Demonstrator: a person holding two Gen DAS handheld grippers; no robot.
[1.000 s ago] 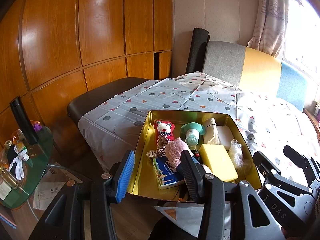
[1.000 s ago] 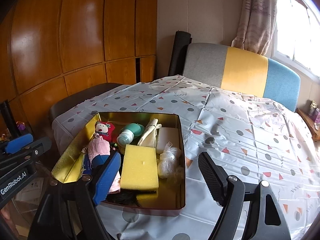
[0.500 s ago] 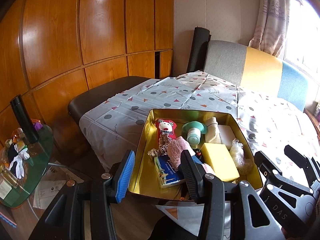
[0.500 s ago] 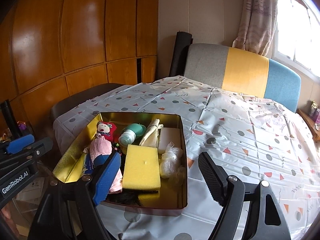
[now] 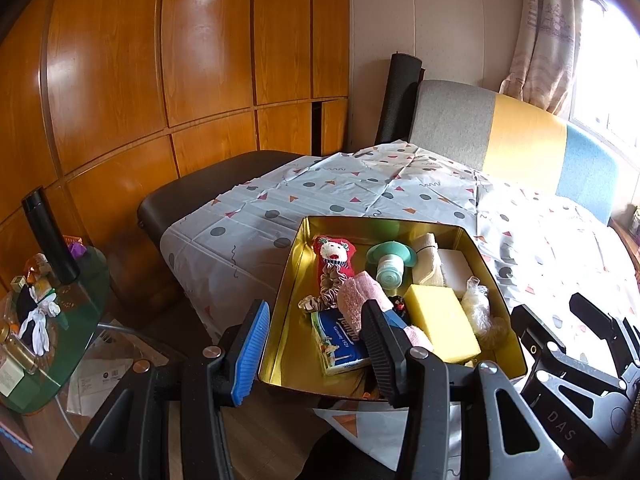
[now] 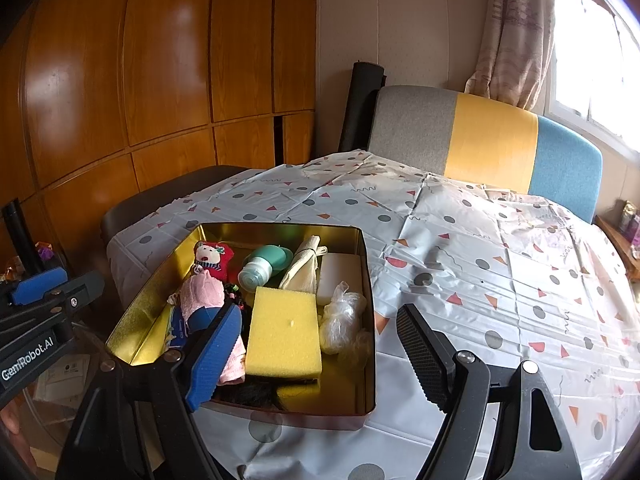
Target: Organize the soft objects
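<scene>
A gold tin box point(image 5: 294, 280) point(image 6: 370, 320) sits at the near left corner of the table. It holds a yellow sponge point(image 5: 442, 322) point(image 6: 284, 332), a red plush toy point(image 5: 332, 256) point(image 6: 212, 258), a pink cloth point(image 5: 356, 300) point(image 6: 202, 294), a teal bottle point(image 5: 388, 270) point(image 6: 262, 266), a beige roll point(image 6: 304, 266), a white block point(image 6: 340, 274), a plastic bag point(image 6: 342, 316) and a tissue pack point(image 5: 340, 340). My left gripper point(image 5: 316, 350) is open and empty, near the box's left front. My right gripper point(image 6: 320, 354) is open and empty, above the box's near right corner.
A patterned tablecloth point(image 6: 500, 280) covers the table. A grey, yellow and blue sofa back point(image 6: 492, 140) stands behind it. A dark bench point(image 5: 208, 196) lies to the left. A green glass side table point(image 5: 44, 320) holds small items and a black bottle point(image 5: 48, 236).
Both views have shifted slightly; the box sits a little further right and lower in the left wrist view. Nothing in the box has moved.
</scene>
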